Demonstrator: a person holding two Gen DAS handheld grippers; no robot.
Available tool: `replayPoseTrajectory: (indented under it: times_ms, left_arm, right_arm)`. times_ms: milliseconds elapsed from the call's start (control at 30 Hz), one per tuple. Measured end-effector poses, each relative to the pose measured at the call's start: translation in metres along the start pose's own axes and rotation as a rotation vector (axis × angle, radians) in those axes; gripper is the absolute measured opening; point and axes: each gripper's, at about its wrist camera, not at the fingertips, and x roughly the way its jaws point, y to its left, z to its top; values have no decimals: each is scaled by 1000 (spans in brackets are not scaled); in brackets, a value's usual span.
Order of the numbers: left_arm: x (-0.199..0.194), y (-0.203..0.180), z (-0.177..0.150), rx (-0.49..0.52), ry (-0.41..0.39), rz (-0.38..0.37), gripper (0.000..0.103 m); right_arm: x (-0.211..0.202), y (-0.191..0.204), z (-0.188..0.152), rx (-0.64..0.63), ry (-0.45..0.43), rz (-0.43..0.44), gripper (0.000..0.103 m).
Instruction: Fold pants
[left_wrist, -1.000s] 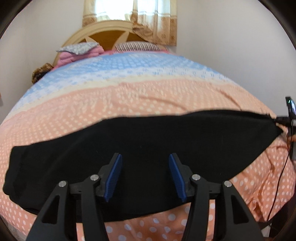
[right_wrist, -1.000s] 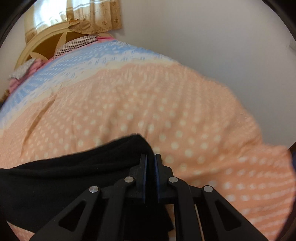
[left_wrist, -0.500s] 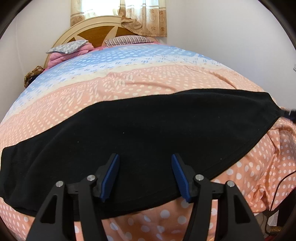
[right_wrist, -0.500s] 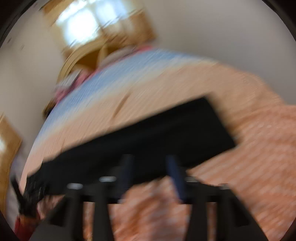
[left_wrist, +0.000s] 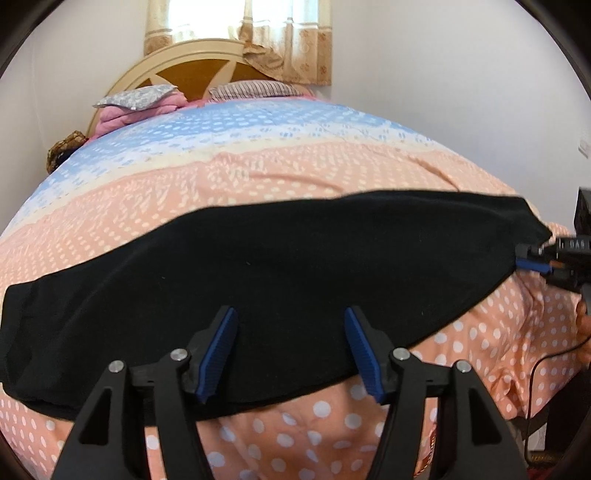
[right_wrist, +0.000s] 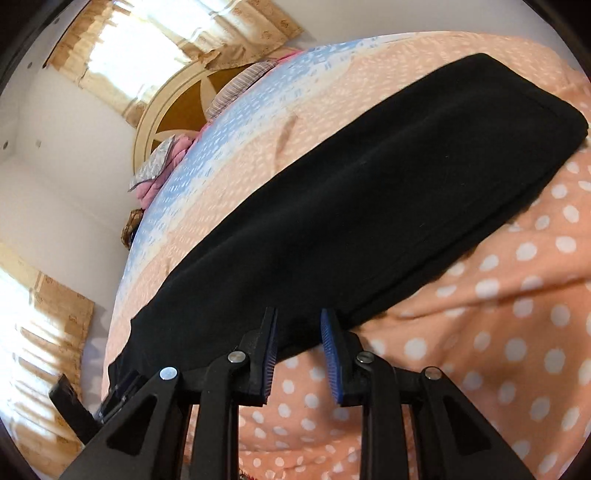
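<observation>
Lying flat across the peach polka-dot bedspread (left_wrist: 332, 177), the black pants (left_wrist: 280, 273) formed one long, smooth band in the left wrist view, with the left gripper (left_wrist: 291, 350) hovering over the near edge, jaws spread wide and empty. In the right wrist view the pants (right_wrist: 369, 192) showed stacked layers along the near hem, while the right gripper (right_wrist: 299, 350) stood partly open, gripping nothing.

Bright daylight through curtained window (left_wrist: 236, 33); sharp focus, strong fisheye edge distortion.
</observation>
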Motion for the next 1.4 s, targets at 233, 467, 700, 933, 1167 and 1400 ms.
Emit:
replayPoseTrajectory:
  times_ms: [233,467,700,933,1167,1400]
  left_arm:
    - [-2,10,4,-49,-17,-2,66]
    - [-1,12,4,-60,-12,-11,66]
    - [-2,14,6,-58,-12,-7,66]
    - [4,9,17,-28,-27,7,67]
    - [24,-17,26,4,-41,-42,67]
    - [31,-42,-1,109,-1,-32,69]
  right_arm:
    - [6,5,-19,35,7,3,25]
    - [13,7,-8,61,-26,47,25]
    - [20,28,-17,-51,-3,33,8]
    - [9,12,-21,-133,88,-51,1]
    - [-33,64,5,-348,-64,-13,2]
    - [81,141,26,-526,130,88,2]
